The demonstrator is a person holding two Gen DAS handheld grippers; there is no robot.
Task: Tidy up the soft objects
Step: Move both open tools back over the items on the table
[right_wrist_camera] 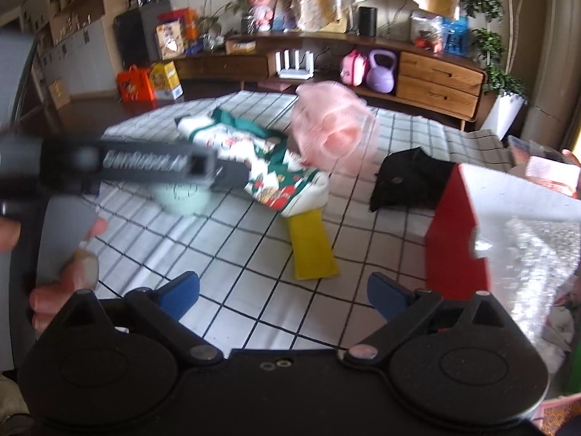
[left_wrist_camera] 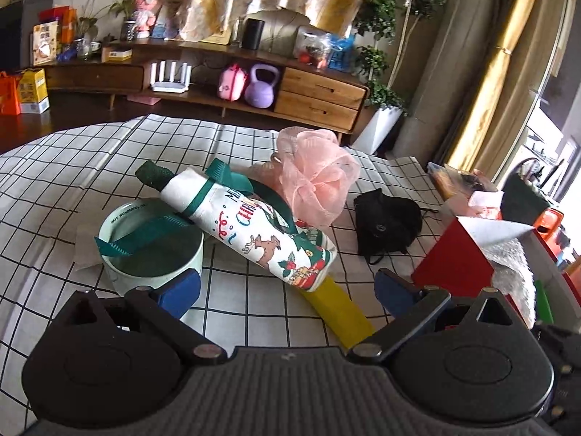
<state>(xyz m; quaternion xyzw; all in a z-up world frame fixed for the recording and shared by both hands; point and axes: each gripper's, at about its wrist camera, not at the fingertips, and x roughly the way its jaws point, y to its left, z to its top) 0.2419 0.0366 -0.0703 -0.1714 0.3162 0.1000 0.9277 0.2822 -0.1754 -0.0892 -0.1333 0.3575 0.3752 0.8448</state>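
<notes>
A rolled white Christmas-print cloth bag [left_wrist_camera: 254, 232] with green straps lies across the checked tablecloth [left_wrist_camera: 236, 312]. One strap hangs into a mint bowl [left_wrist_camera: 152, 243]. A yellow flat strip [left_wrist_camera: 341, 312] sticks out from under the bag's near end. Behind the bag sits a pink mesh bath puff [left_wrist_camera: 316, 174], and to its right a black soft pouch [left_wrist_camera: 386, 225]. My left gripper [left_wrist_camera: 287, 290] is open just short of the bag, with nothing between its blue fingers. My right gripper [right_wrist_camera: 283, 294] is open above bare cloth, the yellow strip [right_wrist_camera: 312, 250] a little ahead of it.
A red box [left_wrist_camera: 457, 265] with bubble wrap inside stands at the right, close to the right finger. In the right wrist view, a hand [right_wrist_camera: 69, 272] and the other tool's grey bar [right_wrist_camera: 145, 165] cross the left side, partly covering the bowl [right_wrist_camera: 181, 200]. A wooden sideboard [left_wrist_camera: 319, 98] stands beyond the table.
</notes>
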